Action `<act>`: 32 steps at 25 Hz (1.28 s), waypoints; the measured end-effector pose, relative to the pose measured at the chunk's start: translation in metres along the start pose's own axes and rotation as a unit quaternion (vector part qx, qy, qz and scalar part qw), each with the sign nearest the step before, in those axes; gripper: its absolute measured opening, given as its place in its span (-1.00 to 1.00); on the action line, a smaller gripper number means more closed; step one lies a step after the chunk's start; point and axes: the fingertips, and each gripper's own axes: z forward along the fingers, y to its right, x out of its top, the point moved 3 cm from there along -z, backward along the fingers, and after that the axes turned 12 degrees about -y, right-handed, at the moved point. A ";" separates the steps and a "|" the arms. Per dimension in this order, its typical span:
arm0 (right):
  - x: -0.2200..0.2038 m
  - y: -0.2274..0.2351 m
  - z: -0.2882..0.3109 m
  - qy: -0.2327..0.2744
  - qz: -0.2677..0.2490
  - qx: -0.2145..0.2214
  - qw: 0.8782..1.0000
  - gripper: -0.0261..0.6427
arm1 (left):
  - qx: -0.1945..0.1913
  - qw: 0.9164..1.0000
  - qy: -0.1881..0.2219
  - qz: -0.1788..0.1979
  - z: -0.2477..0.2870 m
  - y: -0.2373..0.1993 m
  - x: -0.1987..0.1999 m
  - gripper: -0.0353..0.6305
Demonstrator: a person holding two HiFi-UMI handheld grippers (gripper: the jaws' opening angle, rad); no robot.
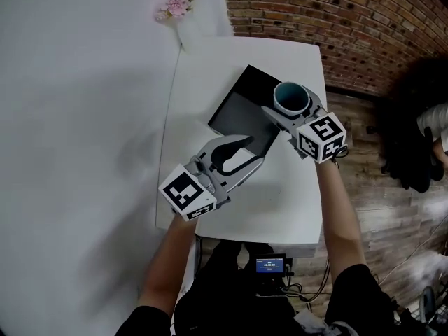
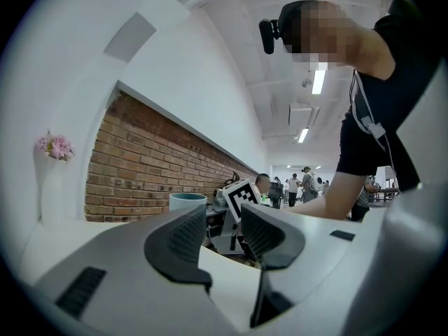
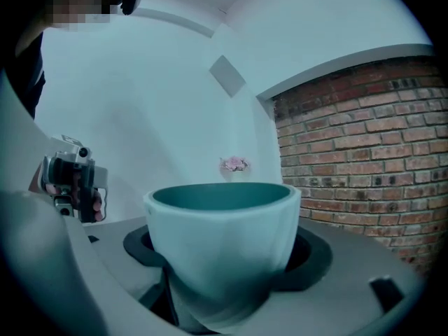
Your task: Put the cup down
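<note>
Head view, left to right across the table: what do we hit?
Pink flowers → left gripper, open and empty → teal cup, held in the right gripper. Black mat left out: it overlaps the left gripper.

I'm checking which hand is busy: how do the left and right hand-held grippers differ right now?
The left hand-held gripper has its jaws apart with nothing between them, while the right hand-held gripper is closed on a teal cup. The left one sits at the near edge of the dark mat, and the right one is at its far corner. Both are held above the white table.
</note>
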 end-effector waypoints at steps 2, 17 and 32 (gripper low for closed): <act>0.000 0.009 0.007 0.001 0.006 -0.003 1.000 0.28 | 0.000 1.000 -0.002 -0.002 0.003 -0.005 -0.001 -0.41; -0.014 0.052 0.060 0.000 0.019 -0.002 1.000 0.28 | 0.004 1.000 -0.006 -0.014 0.013 -0.035 -0.016 -0.41; -0.022 0.058 0.066 0.004 0.001 0.003 1.000 0.29 | 0.004 1.000 -0.007 -0.028 0.025 -0.043 -0.025 -0.41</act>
